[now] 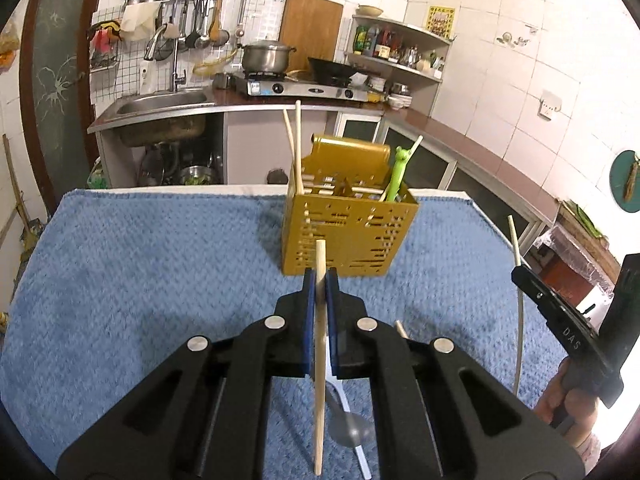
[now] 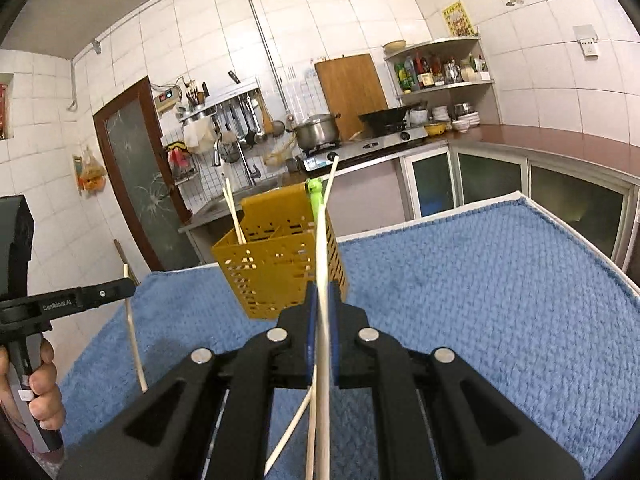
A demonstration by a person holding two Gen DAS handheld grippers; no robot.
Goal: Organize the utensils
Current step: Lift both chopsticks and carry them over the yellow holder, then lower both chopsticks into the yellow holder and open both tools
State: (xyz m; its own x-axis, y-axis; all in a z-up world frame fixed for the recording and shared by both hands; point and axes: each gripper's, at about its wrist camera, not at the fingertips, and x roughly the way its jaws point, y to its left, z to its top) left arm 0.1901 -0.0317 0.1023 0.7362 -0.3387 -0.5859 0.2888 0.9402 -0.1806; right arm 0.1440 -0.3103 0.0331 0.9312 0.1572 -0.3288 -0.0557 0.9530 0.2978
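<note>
Both tongs, left (image 1: pixel 320 280) and right (image 2: pixel 322 292), each pinch a chopstick above the blue towel (image 1: pixel 160 280), apparently tabletop, kitchen behind.

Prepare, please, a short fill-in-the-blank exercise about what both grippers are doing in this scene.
1. Each gripper, left and right, is shut on one ____.
2. The holder with slotted walls is ____ in colour.
3. It stands on a ____ towel.
4. The frog-topped utensil inside is ____.

Missing: chopstick; yellow; blue; green
</note>
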